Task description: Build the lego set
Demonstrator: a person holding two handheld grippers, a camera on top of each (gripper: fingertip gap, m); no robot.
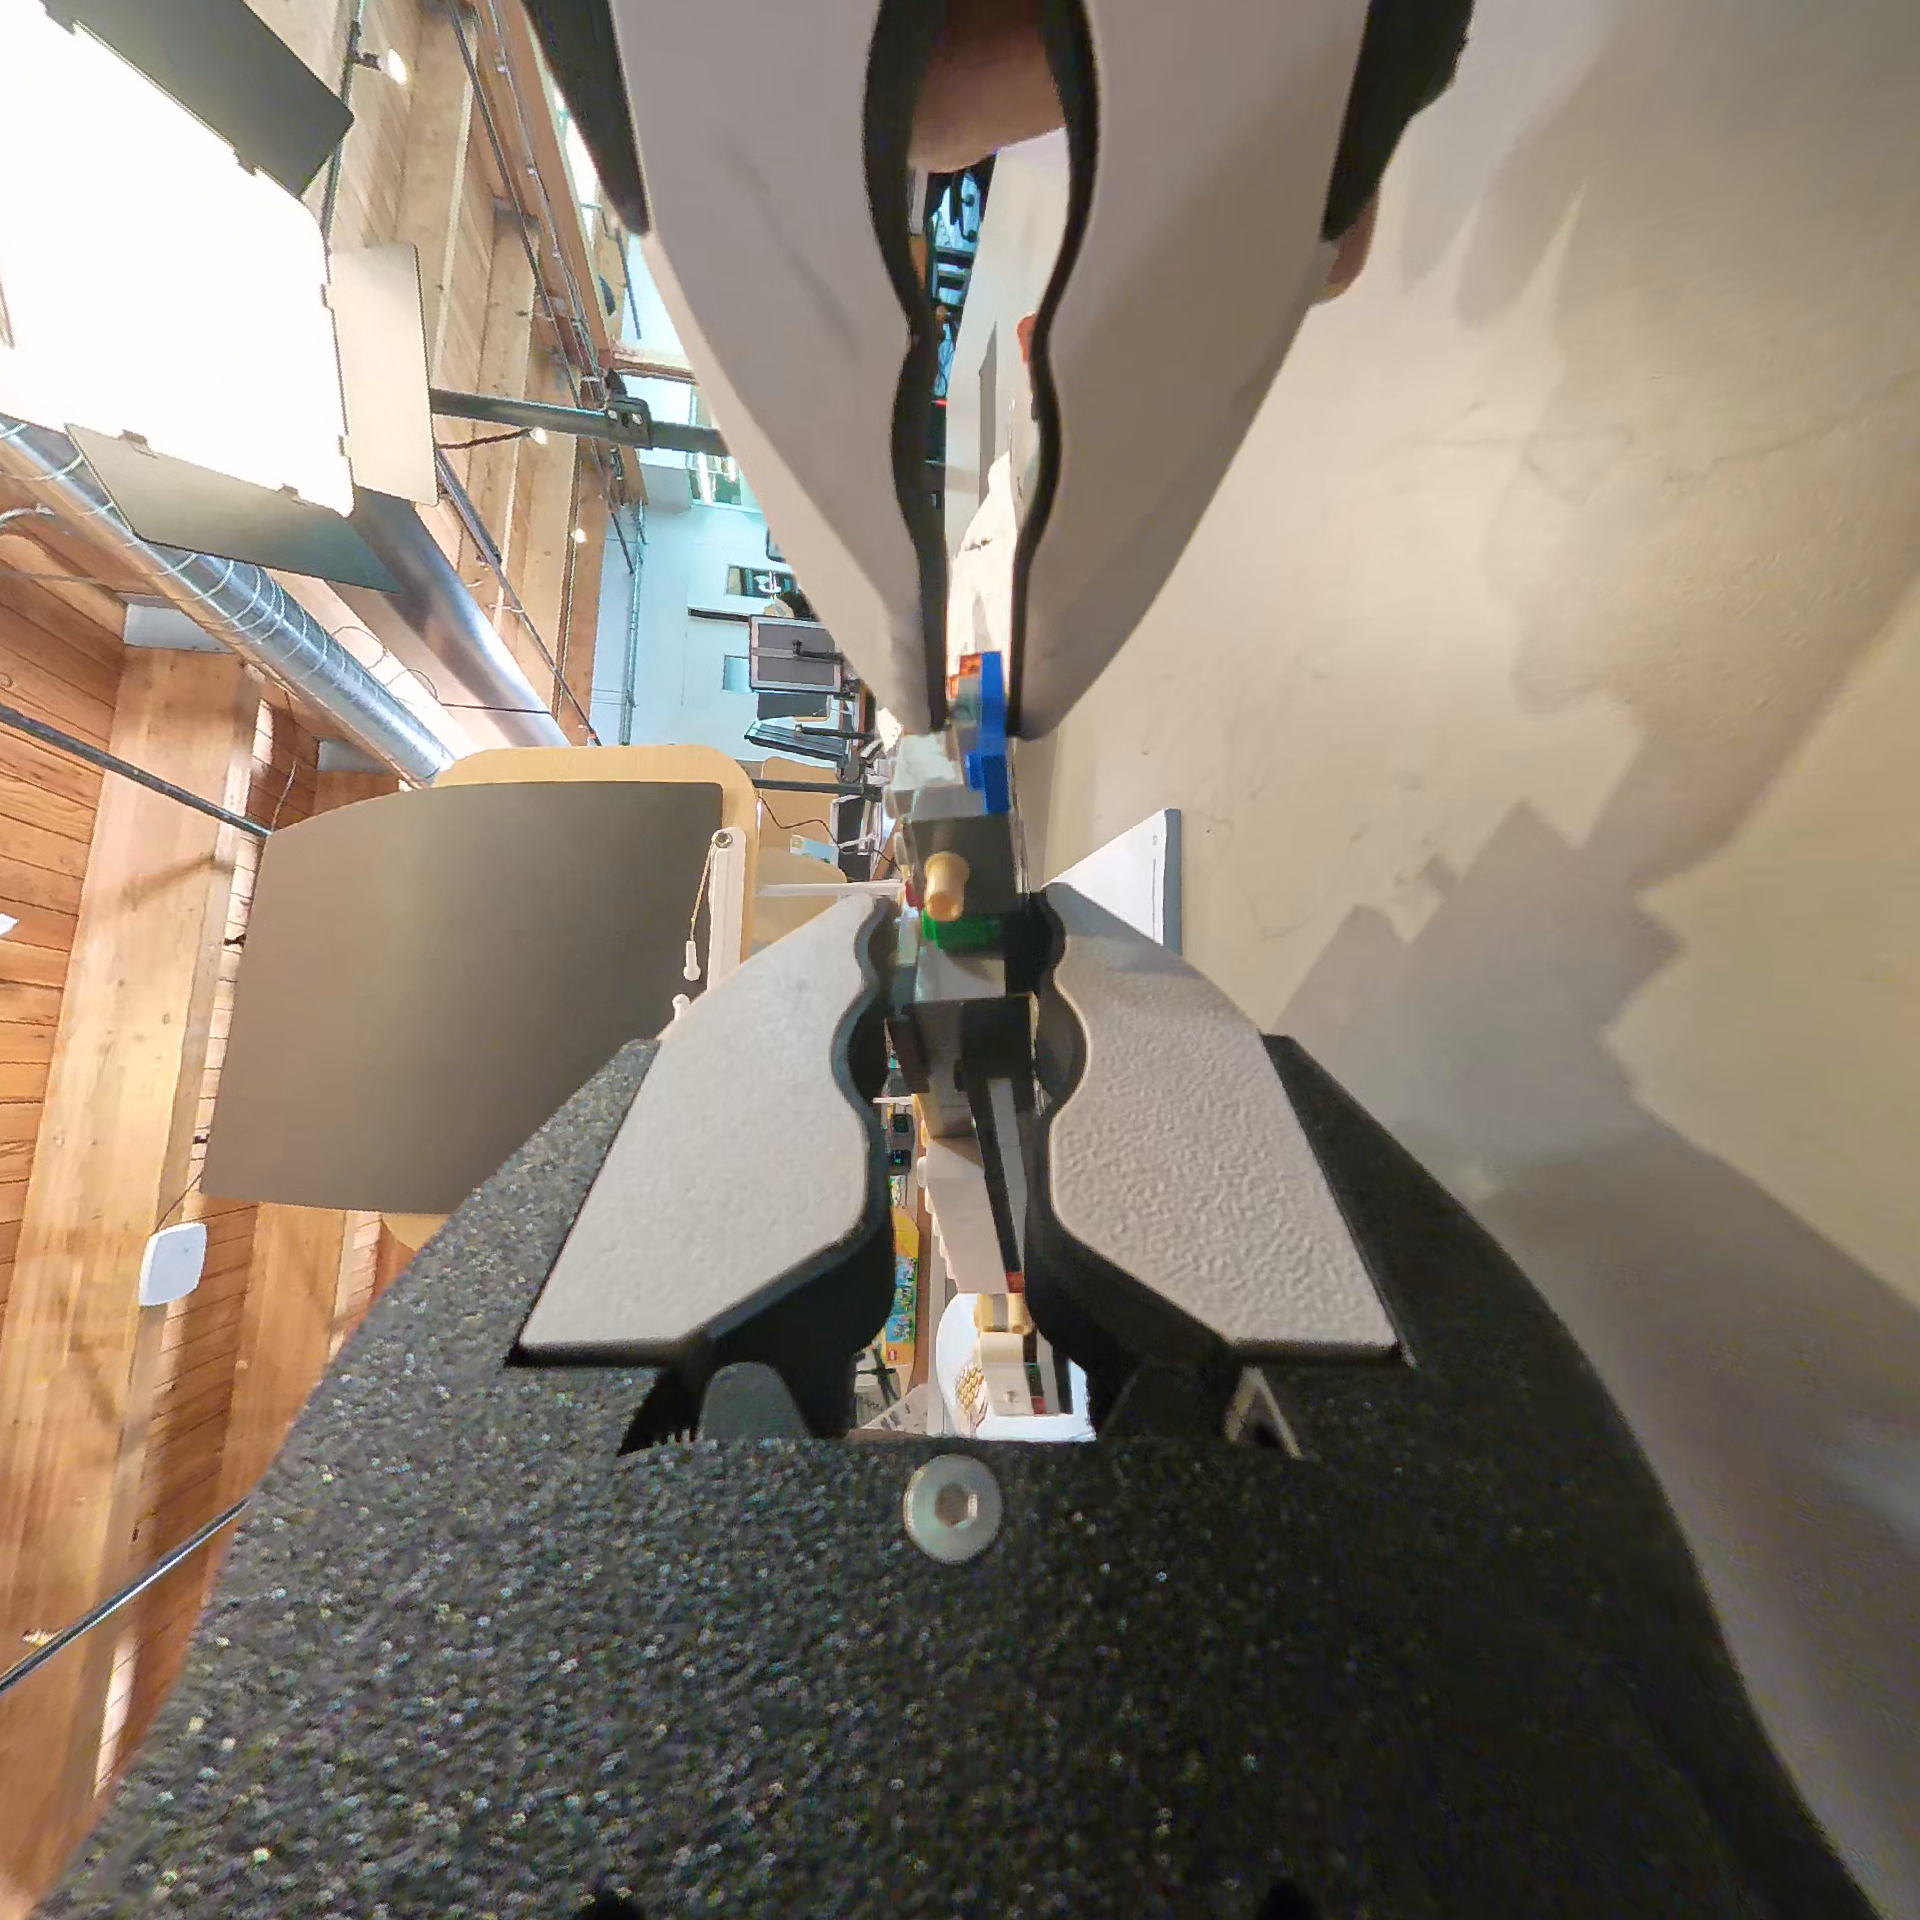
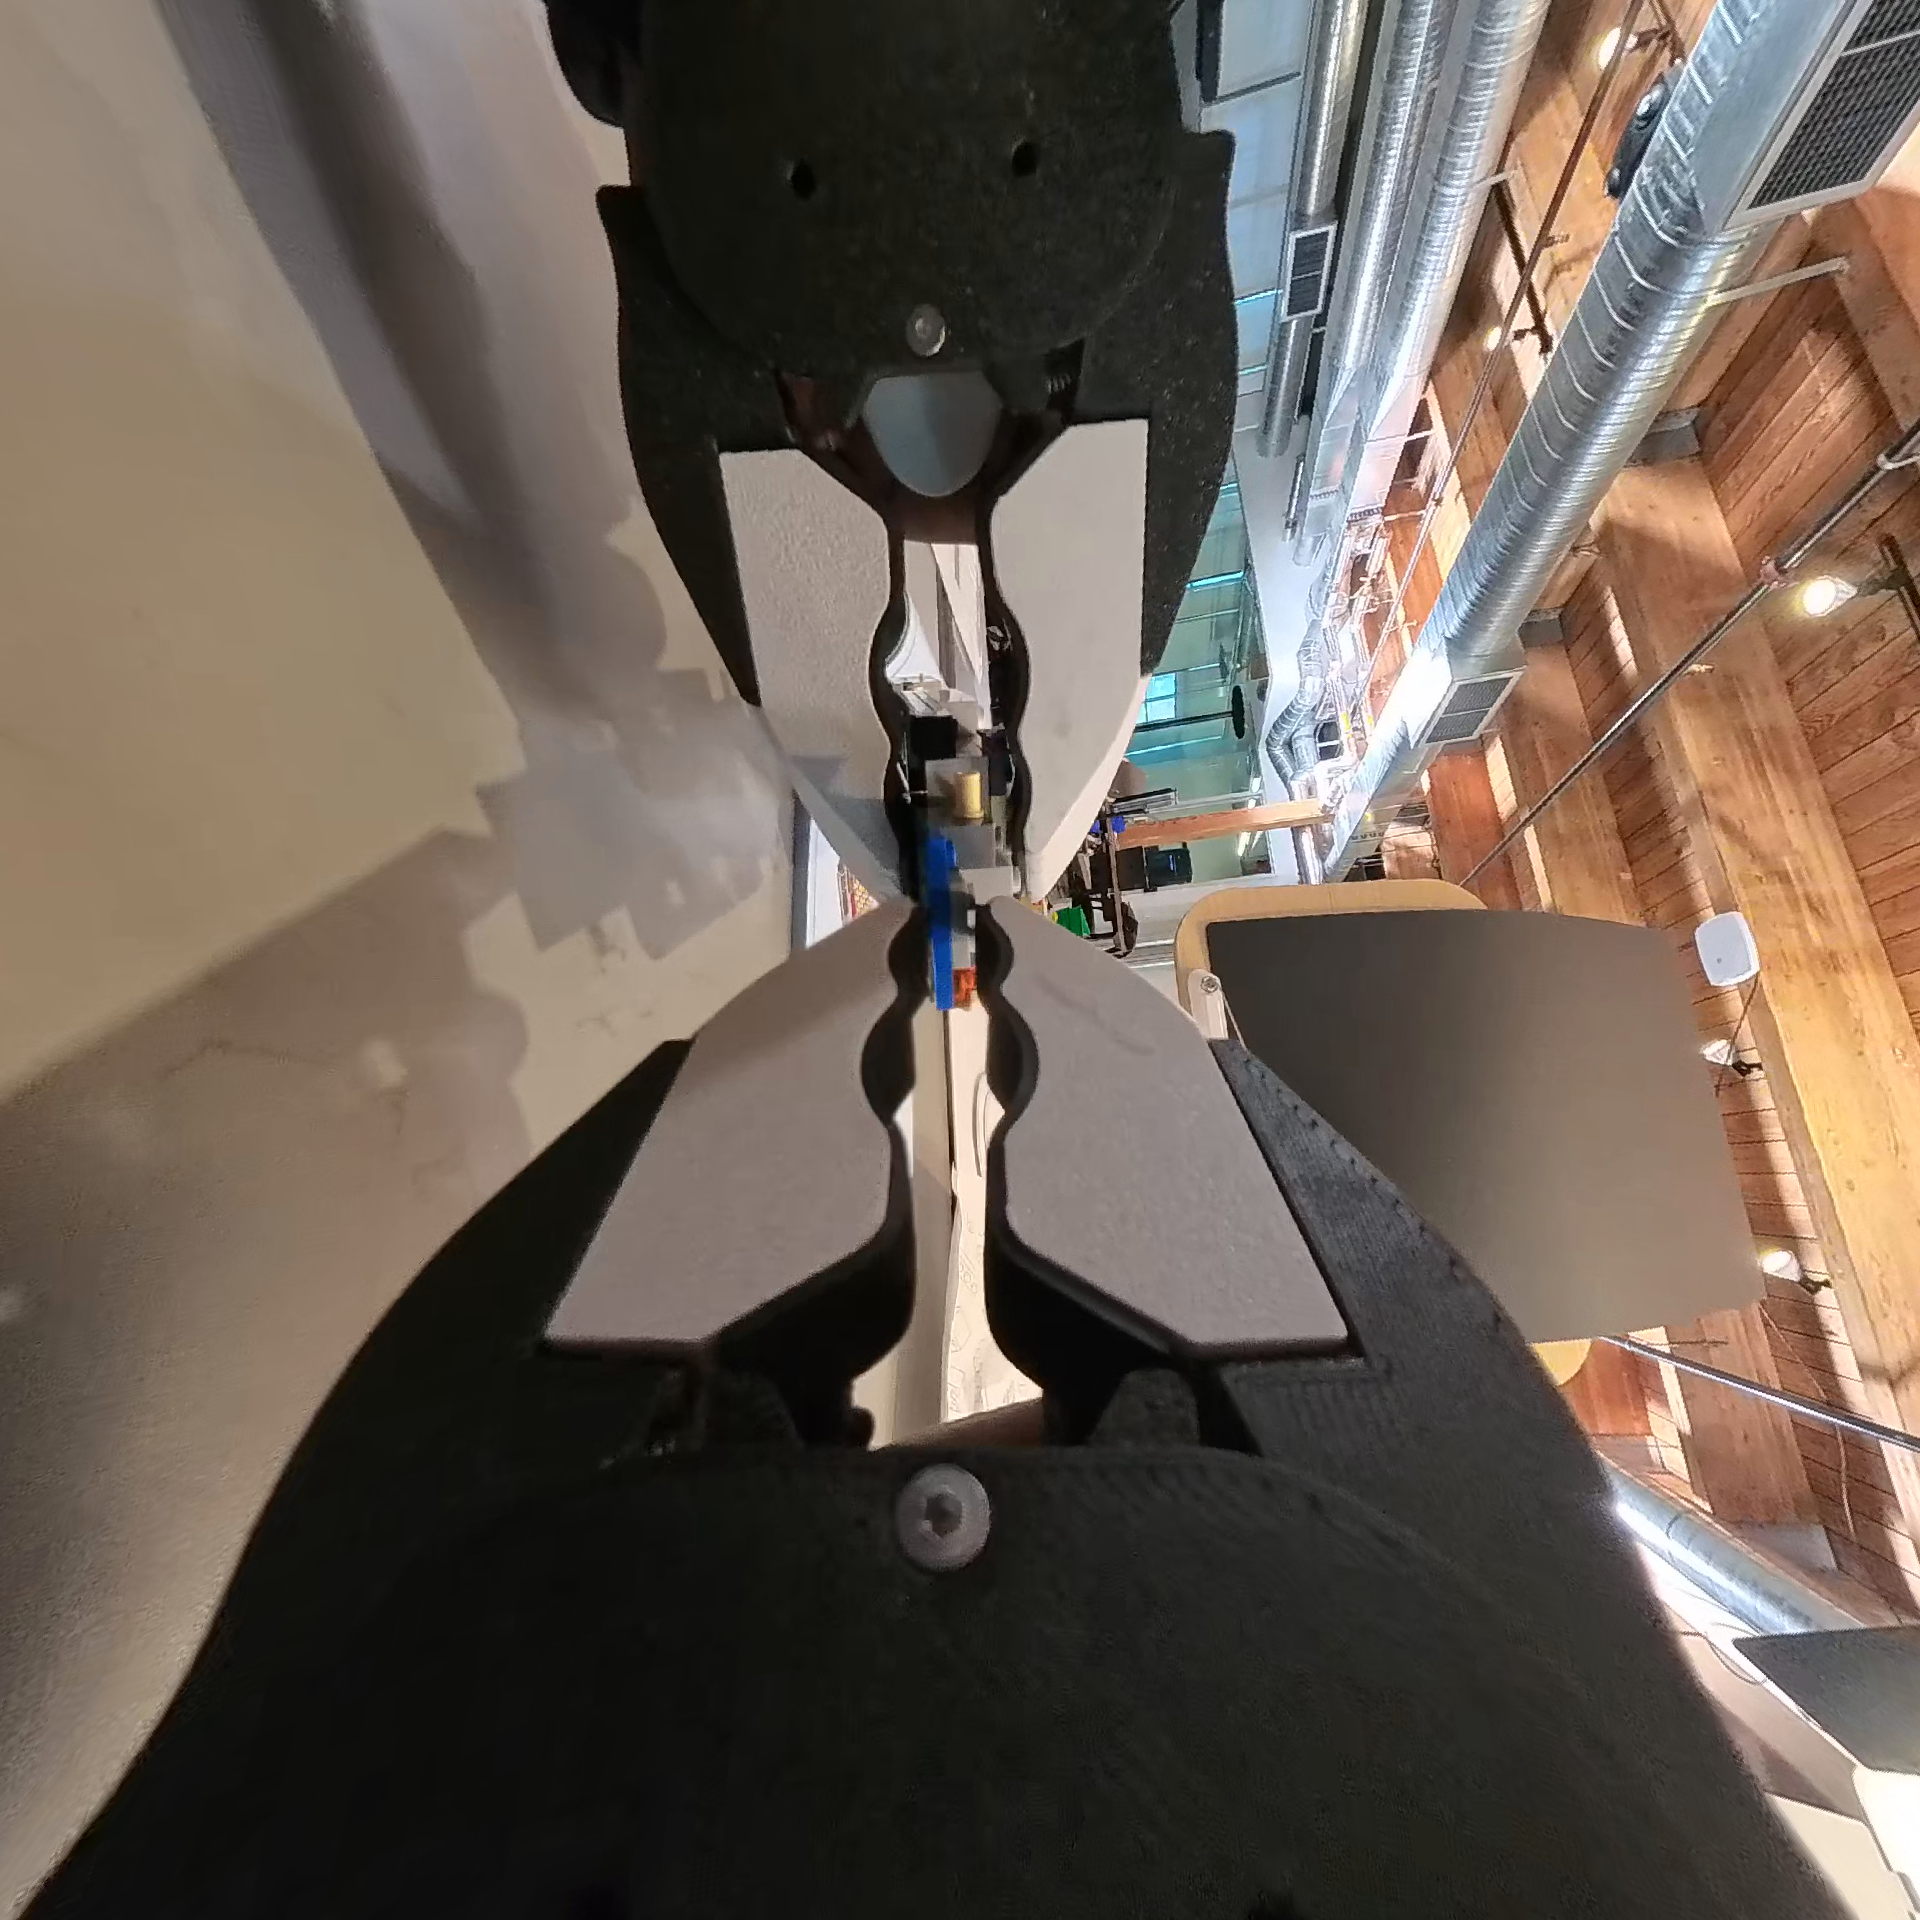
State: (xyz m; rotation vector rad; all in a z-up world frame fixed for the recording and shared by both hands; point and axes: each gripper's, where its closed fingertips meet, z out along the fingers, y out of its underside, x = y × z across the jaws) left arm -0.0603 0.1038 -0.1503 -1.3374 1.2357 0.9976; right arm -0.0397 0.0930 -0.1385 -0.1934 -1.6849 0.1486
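While both grippers face each other above the counter (image 1: 1455, 520), one small brick build (image 1: 951, 821) hangs between them, off the surface, gripped at each end.

Left gripper (image 1: 961, 925): fingers (image 1: 1143, 1039) part-way closed, not spread. They pinch the thick grey-and-dark end of the build, and both pads look seated against its sides. A tan peg (image 1: 943, 881) and a green piece (image 1: 961, 930) stick out just past the fingertips. Deeper between the fingers lie black and pale parts of the same build.

Right gripper (image 2: 948, 925): fingers (image 2: 1091, 1039) nearly together. They nip the thin end of the build — a blue plate (image 2: 941, 935) with a grey bit and an orange bit (image 2: 966, 982) stacked against it. From the left wrist view the right gripper (image 1: 977, 717) shows the same pinch. The pads meet the plate's flat faces, with no gap that I can make out.

Judgement: this is a two-ended hold. The grips sit close together, so any pull or twist would load the stud joints between them.

Surroundings: a white sheet (image 1: 1132, 873) lies on the counter, and a chair (image 1: 468, 987) stands beyond its edge.
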